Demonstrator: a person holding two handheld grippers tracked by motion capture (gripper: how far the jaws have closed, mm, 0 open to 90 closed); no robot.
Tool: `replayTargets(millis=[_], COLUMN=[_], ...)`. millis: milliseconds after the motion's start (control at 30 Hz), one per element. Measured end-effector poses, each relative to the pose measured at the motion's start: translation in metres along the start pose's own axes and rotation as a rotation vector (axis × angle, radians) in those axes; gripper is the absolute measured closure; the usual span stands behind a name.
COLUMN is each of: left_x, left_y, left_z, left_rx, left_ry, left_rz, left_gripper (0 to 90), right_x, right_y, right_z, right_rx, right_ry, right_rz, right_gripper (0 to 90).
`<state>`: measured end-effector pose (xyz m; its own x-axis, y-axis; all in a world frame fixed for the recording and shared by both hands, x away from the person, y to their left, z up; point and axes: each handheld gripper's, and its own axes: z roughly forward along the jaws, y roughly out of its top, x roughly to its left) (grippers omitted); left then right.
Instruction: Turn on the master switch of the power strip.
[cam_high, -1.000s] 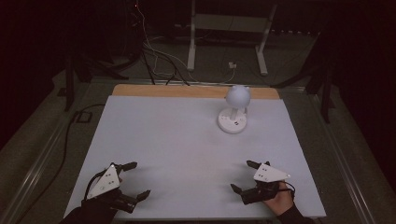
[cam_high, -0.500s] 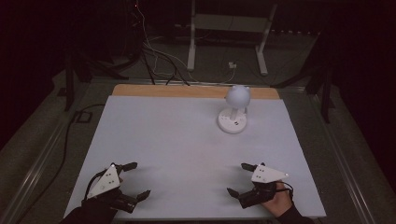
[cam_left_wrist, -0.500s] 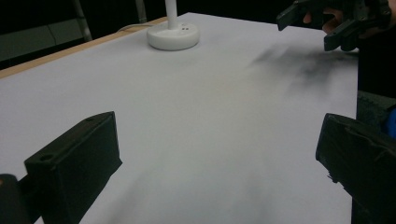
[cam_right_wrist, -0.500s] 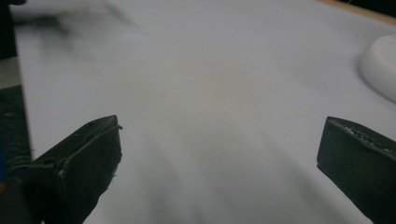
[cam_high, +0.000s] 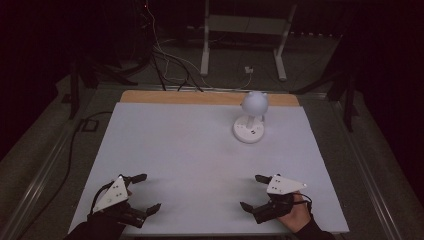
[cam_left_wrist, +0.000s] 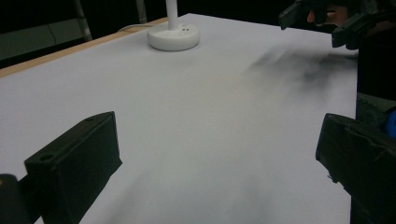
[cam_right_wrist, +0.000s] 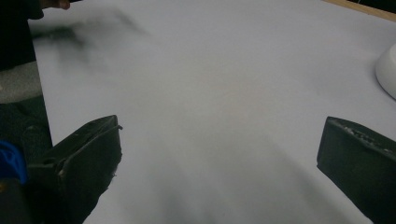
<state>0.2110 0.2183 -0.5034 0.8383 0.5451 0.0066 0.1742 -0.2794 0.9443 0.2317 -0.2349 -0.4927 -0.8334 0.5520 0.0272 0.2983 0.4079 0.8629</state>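
Observation:
A small white desk lamp stands at the back right of the white table, with a round head over a round base. Near the front left edge my left gripper stands open, nothing between its jaws. My right gripper is open at the front right, a hand behind it. In the left gripper view the open gripper faces the lamp base, and the right gripper shows farther off. The right gripper view has its open gripper over bare table, the lamp base at the right edge.
A wooden strip runs along the table's far edge. Behind the table are loose cables and a white metal stand on the floor. A small black box lies left of the table. The room around is dark.
My right gripper has shifted slightly to the left along the front of the table. The left gripper and the lamp have stayed put.

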Motion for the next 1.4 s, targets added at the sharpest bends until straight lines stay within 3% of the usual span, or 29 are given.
replayTargets(millis=[500, 1133, 1400], left_x=[0.0, 0.001, 0.0], left_y=[0.0, 0.001, 0.001], left_z=[0.0, 0.0, 0.0], left_rx=[0.0, -0.007, -0.007], left_ry=[0.001, -0.002, -0.003], left_rz=[-0.003, -0.009, -0.011], left_gripper=[0.3, 0.2, 0.3], right_x=[-0.003, -0.022, -0.034], right_y=[0.023, 0.053, 0.058], right_z=[-0.006, -0.012, -0.012], right_rx=[-0.045, -0.102, -0.102], right_ry=[-0.003, -0.054, -0.08], right_rz=[0.005, -0.028, -0.017], right_gripper=[0.0, 0.0, 0.0])
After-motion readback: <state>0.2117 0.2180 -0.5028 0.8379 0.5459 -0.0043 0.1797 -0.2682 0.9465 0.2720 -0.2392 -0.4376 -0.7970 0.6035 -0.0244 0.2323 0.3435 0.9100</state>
